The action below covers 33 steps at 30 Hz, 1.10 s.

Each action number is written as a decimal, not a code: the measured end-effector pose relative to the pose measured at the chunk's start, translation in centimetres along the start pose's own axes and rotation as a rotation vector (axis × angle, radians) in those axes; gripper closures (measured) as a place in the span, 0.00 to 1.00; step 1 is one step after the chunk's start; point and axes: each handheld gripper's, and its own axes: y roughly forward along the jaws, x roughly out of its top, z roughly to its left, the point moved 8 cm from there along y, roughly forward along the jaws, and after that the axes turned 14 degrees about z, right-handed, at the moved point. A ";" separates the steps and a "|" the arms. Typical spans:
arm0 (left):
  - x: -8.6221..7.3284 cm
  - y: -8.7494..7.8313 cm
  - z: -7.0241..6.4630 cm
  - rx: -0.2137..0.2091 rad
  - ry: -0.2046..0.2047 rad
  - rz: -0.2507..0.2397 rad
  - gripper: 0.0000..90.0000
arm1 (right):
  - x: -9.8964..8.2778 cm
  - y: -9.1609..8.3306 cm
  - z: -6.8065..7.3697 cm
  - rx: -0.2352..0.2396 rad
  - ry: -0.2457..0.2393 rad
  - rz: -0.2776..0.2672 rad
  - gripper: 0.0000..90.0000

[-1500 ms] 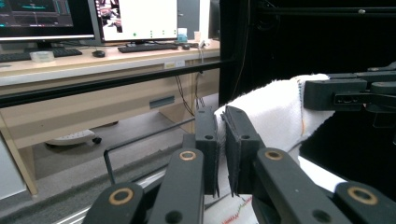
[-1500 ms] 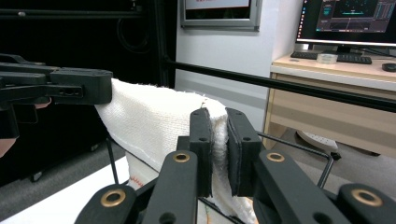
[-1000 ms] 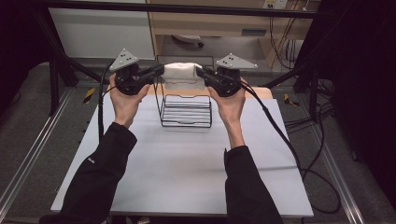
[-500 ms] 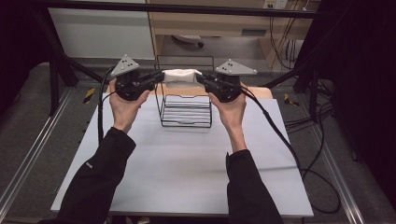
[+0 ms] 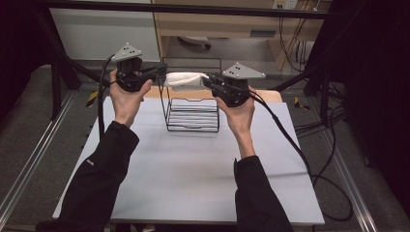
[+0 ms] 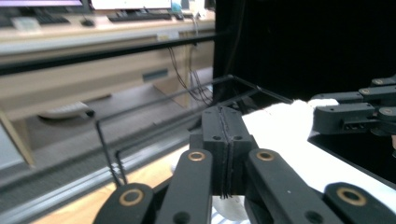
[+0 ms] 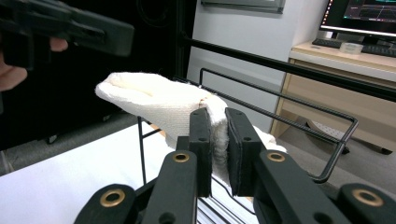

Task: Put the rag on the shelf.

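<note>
A white cloth point(image 5: 185, 79) point(image 7: 154, 100) hangs level over the top of a black wire rack point(image 5: 193, 116) point(image 7: 280, 100) at the back of the table. My right gripper point(image 5: 207, 79) point(image 7: 218, 149) is shut on the cloth's right end, with a fold pinched between its pads. My left gripper point(image 5: 162, 72) point(image 6: 224, 140) sits at the cloth's left end. Its jaws have just been closing and now meet with nothing seen between them. In the left gripper view the cloth point(image 6: 289, 135) lies just to the right of the jaws, and the right gripper point(image 6: 355, 112) is beyond it.
The rack stands on a white table top point(image 5: 193, 174) with a wooden strip point(image 5: 270, 95) along its back edge. Black frame bars point(image 5: 193, 7) cross behind and above. Cables point(image 5: 300, 150) trail over the table's right side. A desk with shelves stands beyond.
Both hands have stayed almost where they were. The left gripper's tips overlapped the cloth's left end before and now sit just beside it. The right gripper still holds the cloth.
</note>
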 end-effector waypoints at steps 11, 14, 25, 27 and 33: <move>-2.4 1.7 -1.3 -0.041 0.025 0.069 1.00 | -0.7 0.1 0.1 0.011 0.002 0.007 0.90; -2.9 2.0 -1.3 -0.041 0.028 0.077 1.00 | -0.9 0.2 0.2 0.014 -0.004 0.013 0.90; -3.2 2.5 -1.5 -0.024 0.046 0.095 1.00 | -0.9 -0.7 0.3 0.037 -0.009 0.019 0.79; -3.3 2.6 -1.5 -0.024 0.046 0.101 1.00 | -0.7 -1.0 0.2 0.041 0.001 0.004 0.77; -3.9 3.2 -1.3 -0.017 0.043 0.115 1.00 | -0.1 -1.4 0.0 0.066 0.022 0.005 0.86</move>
